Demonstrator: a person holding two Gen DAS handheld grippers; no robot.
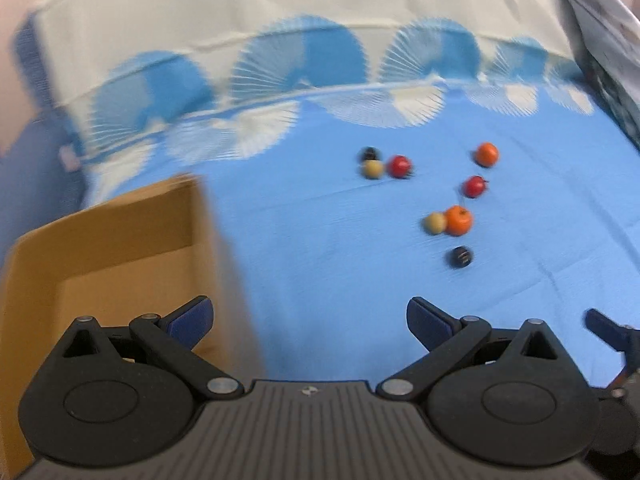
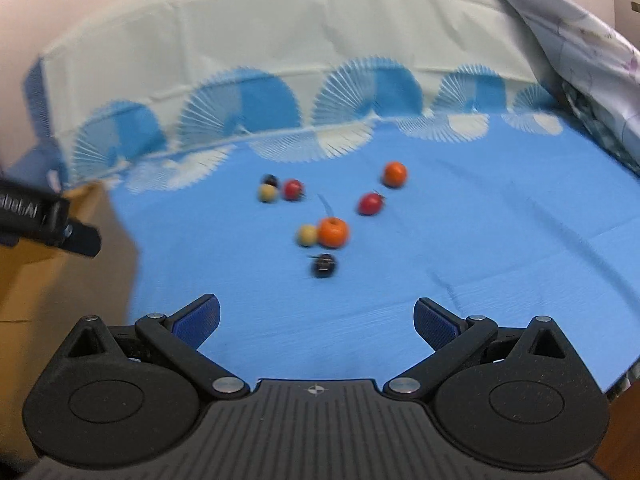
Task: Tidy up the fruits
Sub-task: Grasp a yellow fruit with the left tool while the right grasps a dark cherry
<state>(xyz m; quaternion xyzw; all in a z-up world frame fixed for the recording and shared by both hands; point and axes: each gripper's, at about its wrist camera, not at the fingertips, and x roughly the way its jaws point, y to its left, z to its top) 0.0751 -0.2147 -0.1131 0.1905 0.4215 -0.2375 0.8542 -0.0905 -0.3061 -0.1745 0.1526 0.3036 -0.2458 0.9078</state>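
Spreading wide and empty, the fingers of the right gripper (image 2: 316, 320) are aimed at the dark fruit (image 2: 323, 266), the nearest piece ahead on the blue cloth (image 2: 500, 248). The left gripper (image 1: 310, 320), likewise spread, is seen beside the cardboard box (image 1: 120, 240).

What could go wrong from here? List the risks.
1. The fruits are small and round on a soft cloth; the dark fruit could roll off when the open right gripper closes on it.
2. The near orange touches a cream fruit, so grabbing one may knock the other.
3. The left gripper hangs by the cardboard box wall and may bump it.
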